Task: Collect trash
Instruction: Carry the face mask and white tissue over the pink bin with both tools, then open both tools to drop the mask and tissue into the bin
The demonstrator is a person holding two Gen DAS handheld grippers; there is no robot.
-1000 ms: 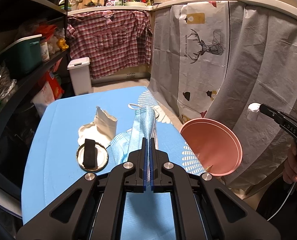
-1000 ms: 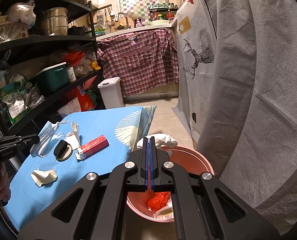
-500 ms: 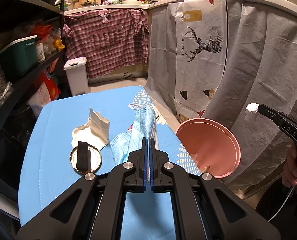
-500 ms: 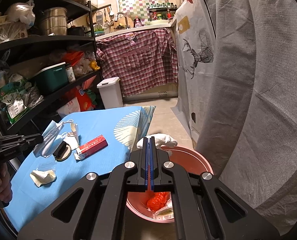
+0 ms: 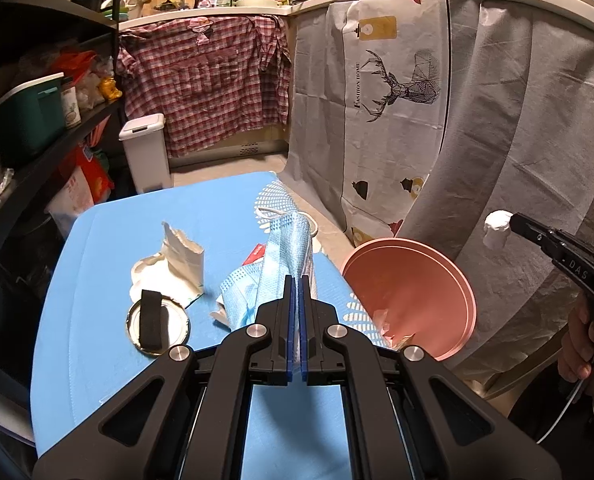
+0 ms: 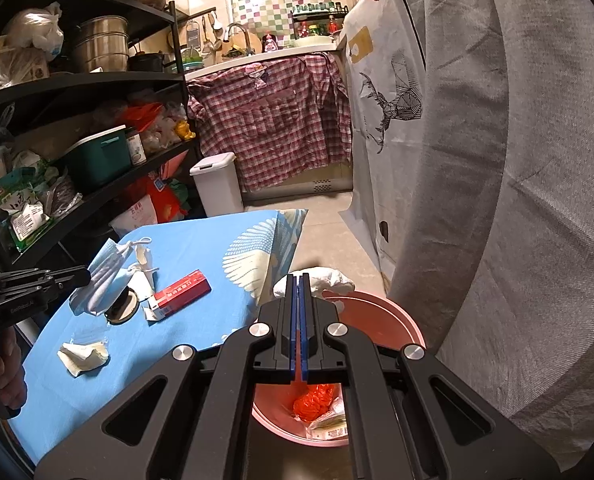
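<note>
At the bottom centre of the left wrist view, the left gripper [image 5: 297, 280] is clenched on a pale blue pleated face mask [image 5: 287, 256], whose fabric rises up out of the blue pads towards the middle of the frame, its white ear loop at the top. To the left of the mask, on the light blue tablecloth [image 5: 97, 280], lie a torn white paper carton [image 5: 177, 268] and, just below it, a round metal jar lid with a black strap across it [image 5: 157, 326]. A salmon-pink round plastic bin [image 5: 413, 296] stands off the cloth's right edge, at the lower right of centre.

At the right edge of that same view, the right gripper [image 5: 513, 222] is clamped on a crumpled white tissue [image 5: 495, 230], held above and to the right of the bin, with a hand [image 5: 585, 344] on its grip below. From the right wrist view, the tissue [image 6: 325, 280] pokes out on both sides of the closed blue pads, over the far rim of the bin [image 6: 377, 312], which holds an orange-red plastic wad [image 6: 315, 400] and pale wrappers.

On the cloth in the left half of this view lie a red and white cardboard box [image 6: 181, 294], beside the lid, and a crumpled cream paper scrap [image 6: 83, 356] at lower left. A white pedal bin [image 6: 217, 184] stands on the floor beyond the table.
</note>
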